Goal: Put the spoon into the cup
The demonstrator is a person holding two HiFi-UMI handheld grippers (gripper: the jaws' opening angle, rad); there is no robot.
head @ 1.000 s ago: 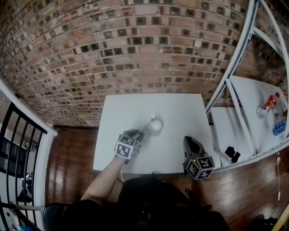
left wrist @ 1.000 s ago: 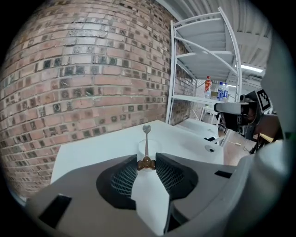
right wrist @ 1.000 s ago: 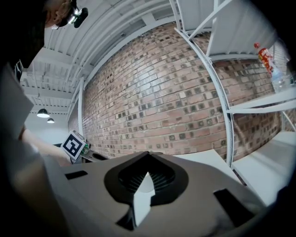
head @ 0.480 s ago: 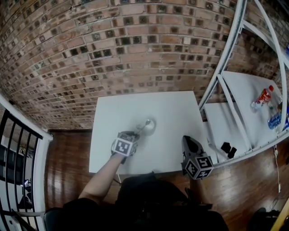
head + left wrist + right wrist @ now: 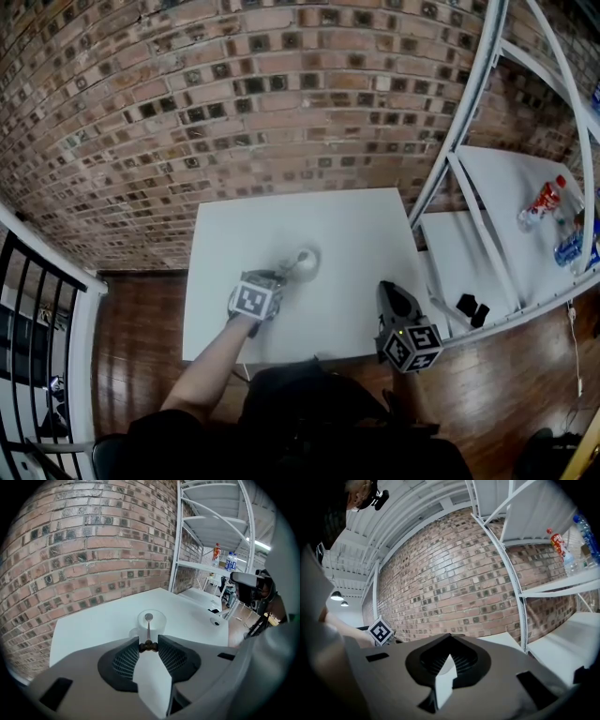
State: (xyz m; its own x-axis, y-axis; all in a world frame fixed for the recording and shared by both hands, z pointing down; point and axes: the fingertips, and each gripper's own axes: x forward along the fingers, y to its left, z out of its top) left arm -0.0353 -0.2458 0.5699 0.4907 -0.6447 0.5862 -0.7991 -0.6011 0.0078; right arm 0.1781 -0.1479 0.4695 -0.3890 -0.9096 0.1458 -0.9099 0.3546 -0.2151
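A small translucent white cup [image 5: 151, 622] stands upright near the middle of the white table [image 5: 244, 234]. My left gripper [image 5: 148, 645] is shut on the dark end of a thin metal spoon [image 5: 148, 629]. The handle runs straight ahead, and the spoon's bowl sits inside the ring of the cup's rim. In the head view the cup [image 5: 306, 262] is just beyond the left gripper [image 5: 275, 281]. My right gripper [image 5: 386, 289] hovers over the table's near right corner, apart from the cup. In its own view the right gripper [image 5: 449, 637] has its jaws closed together with nothing between them.
A brick wall rises behind the table. A white metal shelf rack [image 5: 469, 122] stands to the right, with bottles [image 5: 544, 202] on one shelf and small black items [image 5: 472, 307] on the low shelf next to the table. A black railing [image 5: 37, 309] is at the left.
The left gripper has sunk a little and tipped downward, bringing the spoon's bowl from beside the cup's rim to within it. The right gripper has shifted slightly sideways.
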